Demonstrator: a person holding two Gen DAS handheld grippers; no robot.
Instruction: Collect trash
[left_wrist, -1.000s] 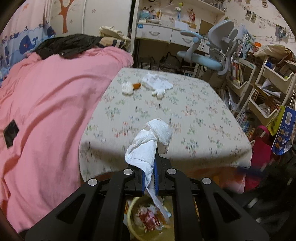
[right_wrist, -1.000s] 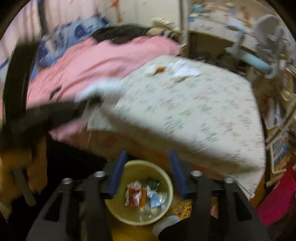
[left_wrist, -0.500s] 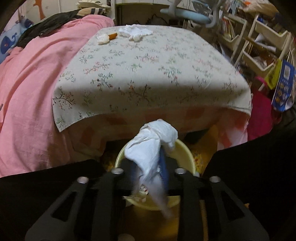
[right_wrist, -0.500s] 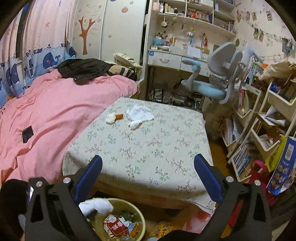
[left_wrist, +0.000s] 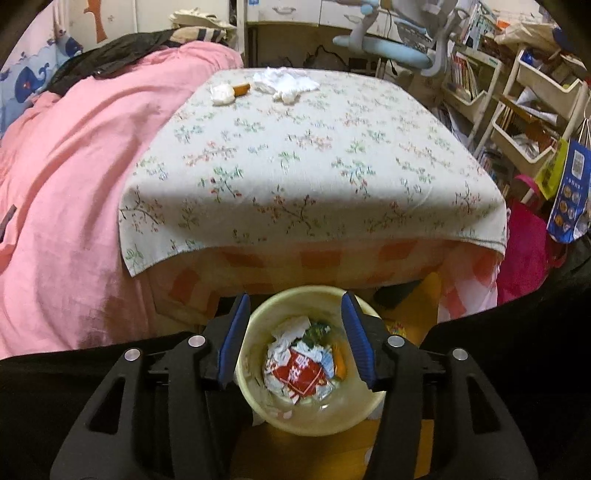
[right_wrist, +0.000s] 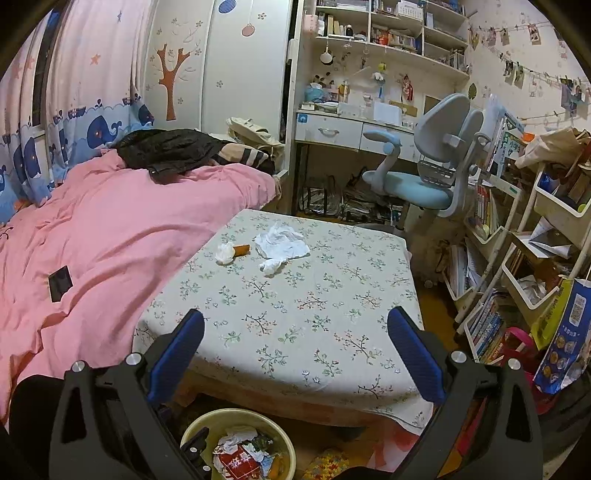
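left gripper (left_wrist: 295, 338) opening, empty, over one yellow bin (left_wrist: 258, 325)

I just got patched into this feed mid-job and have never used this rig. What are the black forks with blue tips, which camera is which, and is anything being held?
These are two handheld grippers, one in each of a person's hands, each with a fisheye camera looking along its fingers. In the left view, the left gripper hangs over a yellow bin of wrappers and tissue on the floor; its jaws are opening with nothing between them. In the right view, the right gripper is wide open and empty, aimed at the table with the floral cloth. Left on the table: a large crumpled tissue, a small tissue wad and an orange scrap beside it. A pink blanket covers the bed alongside.
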